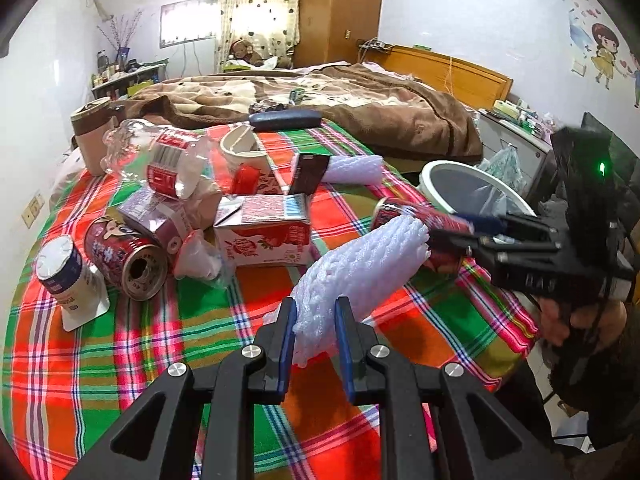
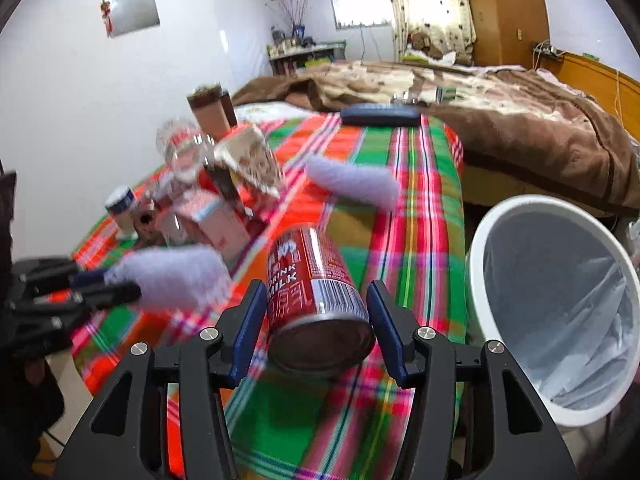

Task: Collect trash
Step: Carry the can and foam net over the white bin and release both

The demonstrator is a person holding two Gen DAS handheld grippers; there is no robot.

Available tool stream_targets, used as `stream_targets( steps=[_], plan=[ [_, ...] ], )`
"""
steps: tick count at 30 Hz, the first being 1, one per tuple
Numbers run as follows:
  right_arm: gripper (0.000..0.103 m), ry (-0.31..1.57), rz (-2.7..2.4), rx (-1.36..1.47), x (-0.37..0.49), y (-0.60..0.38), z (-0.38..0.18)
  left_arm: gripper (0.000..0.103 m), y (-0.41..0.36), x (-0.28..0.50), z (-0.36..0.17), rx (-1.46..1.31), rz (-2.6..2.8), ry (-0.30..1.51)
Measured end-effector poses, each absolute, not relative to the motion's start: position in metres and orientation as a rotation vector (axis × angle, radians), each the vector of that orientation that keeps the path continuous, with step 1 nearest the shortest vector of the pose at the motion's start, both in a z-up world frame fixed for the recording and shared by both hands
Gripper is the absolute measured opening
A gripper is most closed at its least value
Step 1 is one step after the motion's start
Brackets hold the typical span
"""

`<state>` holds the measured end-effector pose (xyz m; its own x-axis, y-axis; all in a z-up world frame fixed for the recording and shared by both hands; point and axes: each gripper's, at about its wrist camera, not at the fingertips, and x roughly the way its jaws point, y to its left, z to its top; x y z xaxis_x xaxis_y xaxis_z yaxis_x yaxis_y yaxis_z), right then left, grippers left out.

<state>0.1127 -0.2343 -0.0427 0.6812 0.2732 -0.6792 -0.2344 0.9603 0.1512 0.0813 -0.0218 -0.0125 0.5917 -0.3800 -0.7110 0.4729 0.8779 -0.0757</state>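
My left gripper (image 1: 316,308) is shut on a white foam net sleeve (image 1: 360,264), which sticks out forward over the plaid tablecloth (image 1: 160,340). In the right wrist view that sleeve (image 2: 176,276) and the left gripper (image 2: 120,288) show at the left. My right gripper (image 2: 316,292) has a red milk drink can (image 2: 316,280) between its blue pads, tilted, bottom end toward the camera. From the left wrist view the can (image 1: 400,212) and right gripper (image 1: 452,232) are by the table's right edge. A white trash bin (image 2: 480,232) with a clear liner stands just right of the can.
Piled on the left of the table are a pink milk carton (image 1: 264,232), another red can (image 1: 124,256), a yogurt cup (image 1: 60,272) and a crushed clear bottle (image 1: 160,160). A second foam sleeve (image 1: 352,170) and a dark case (image 1: 286,119) lie farther back. A bed with a brown blanket (image 1: 360,100) stands behind.
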Motion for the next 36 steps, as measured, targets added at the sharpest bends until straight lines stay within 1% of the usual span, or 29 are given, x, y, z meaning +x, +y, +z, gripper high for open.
stream_targets(
  steps=[4,6,7,10,12,20,28,36],
  plan=[
    [0.055,0.827,0.314,-0.036,0.124,-0.220,-0.043,0.020,-0.016,0.085,-0.012,0.108,-0.484,0.799],
    [0.060,0.853,0.339,-0.073,0.130,-0.213,-0.041,0.020,-0.016,0.087,-0.011,0.105,-0.478,0.798],
    [0.060,0.862,0.339,-0.084,0.135,-0.209,-0.042,0.020,-0.016,0.087,-0.011,0.105,-0.479,0.798],
    [0.060,0.898,0.312,-0.110,0.148,-0.204,-0.046,0.020,-0.016,0.086,-0.011,0.105,-0.468,0.801],
    [0.055,0.910,0.285,-0.092,0.151,-0.206,-0.047,0.020,-0.015,0.087,-0.011,0.097,-0.464,0.803],
    [0.055,0.872,0.269,-0.055,0.136,-0.219,-0.038,0.020,-0.027,0.089,-0.001,0.104,-0.474,0.791],
    [0.055,0.800,0.176,0.061,0.123,-0.277,-0.010,0.020,-0.072,0.099,0.020,0.108,-0.543,0.763],
    [0.055,0.771,0.038,0.115,0.120,-0.330,0.003,0.020,-0.139,0.116,0.033,0.109,-0.647,0.758]
  ],
)
